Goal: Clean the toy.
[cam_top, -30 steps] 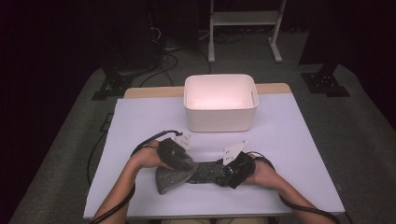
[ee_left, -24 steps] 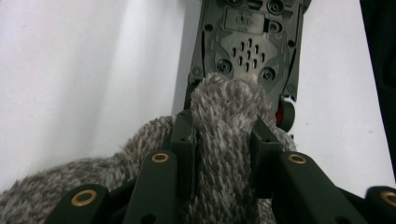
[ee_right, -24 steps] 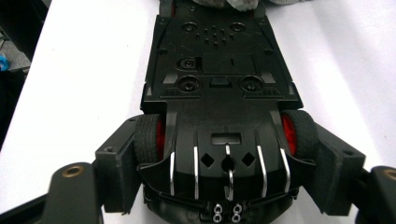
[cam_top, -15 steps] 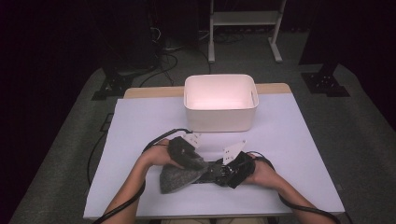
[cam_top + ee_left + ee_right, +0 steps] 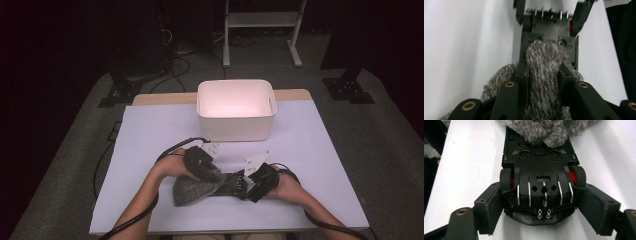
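Seemingly to steady it for wiping, the right gripper point(image 5: 541, 206) clamps a black toy car chassis point(image 5: 540, 173) by its wheeled end near the table's point(image 5: 150, 130) front edge, while the left gripper point(image 5: 543, 75) pinches a grey woolly cloth point(image 5: 544, 60) against it

White bin on a covered table, stand and cables behind

A white rectangular plastic bin point(image 5: 235, 110) is set at the far middle of the table point(image 5: 150, 135), which is covered by a pale sheet. Beyond it, a white metal stand point(image 5: 262, 22) and black cables point(image 5: 175, 55) are seen on the grey carpeted floor point(image 5: 385, 135).
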